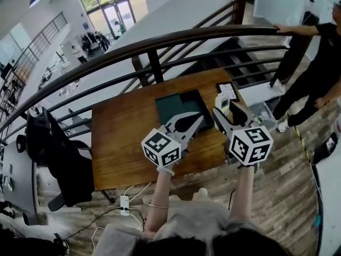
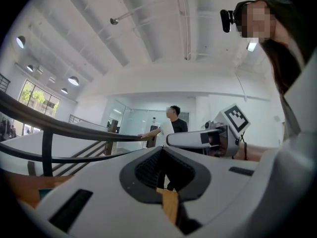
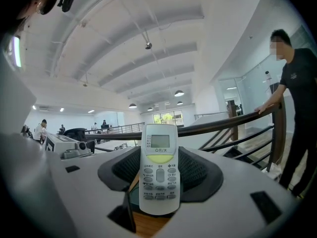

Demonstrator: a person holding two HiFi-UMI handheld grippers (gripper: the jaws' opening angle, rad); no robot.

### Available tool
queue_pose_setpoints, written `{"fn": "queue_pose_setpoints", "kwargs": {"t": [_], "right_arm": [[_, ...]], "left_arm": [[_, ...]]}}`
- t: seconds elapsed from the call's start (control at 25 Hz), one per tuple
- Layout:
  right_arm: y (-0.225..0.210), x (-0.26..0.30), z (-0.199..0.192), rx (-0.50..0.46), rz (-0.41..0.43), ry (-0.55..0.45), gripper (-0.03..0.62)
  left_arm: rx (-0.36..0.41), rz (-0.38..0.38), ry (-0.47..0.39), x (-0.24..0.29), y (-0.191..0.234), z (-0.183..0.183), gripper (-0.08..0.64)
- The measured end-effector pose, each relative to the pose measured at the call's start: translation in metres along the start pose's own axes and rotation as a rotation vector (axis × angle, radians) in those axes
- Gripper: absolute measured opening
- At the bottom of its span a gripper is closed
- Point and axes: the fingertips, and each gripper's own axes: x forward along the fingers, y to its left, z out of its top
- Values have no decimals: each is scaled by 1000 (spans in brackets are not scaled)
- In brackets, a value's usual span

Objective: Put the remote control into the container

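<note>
right tool [image 1: 219, 112] clamped on the remote control [image 1: 222, 103]; in the right gripper view the jaws close on its lower half [image 3: 158, 168], screen end sticking out past the tips, buttons facing the camera

remote control is not in the container [image 1: 181, 106]: head view puts it just off the container's right edge, held clear in the tool; how high above the desk [image 1: 128, 137] cannot be told

container: dark green, shallow, rectangular, open top; nothing seen lying inside it; it sits toward the far side of the desk, near the railing [image 1: 160, 41]

left tool [image 1: 199, 118] has its jaws brought together and holds nothing; left gripper view [image 2: 163, 150] shows only a sliver of wood through the gap behind the tips. in the head view its tips lie over the container's near right corner, close beside the right tool

small dark-framed flat item [image 1: 228, 91] lies on the desk just right of the container, beyond the remote control

person in black [image 1: 319, 63] stands well right of the container, off the desk, one hand on the railing
</note>
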Motion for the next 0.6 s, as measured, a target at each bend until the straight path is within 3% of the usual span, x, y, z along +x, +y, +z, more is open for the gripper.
{"fn": "queue_pose_setpoints", "kwargs": {"t": [0.28, 0.6], "right_arm": [[-8, 4, -3, 8, 71, 9, 247], [-17, 40, -12, 19, 101, 38, 247]], "left_arm": [[4, 73, -3, 8, 1, -1, 3], [-6, 112, 23, 11, 34, -12, 3]]}}
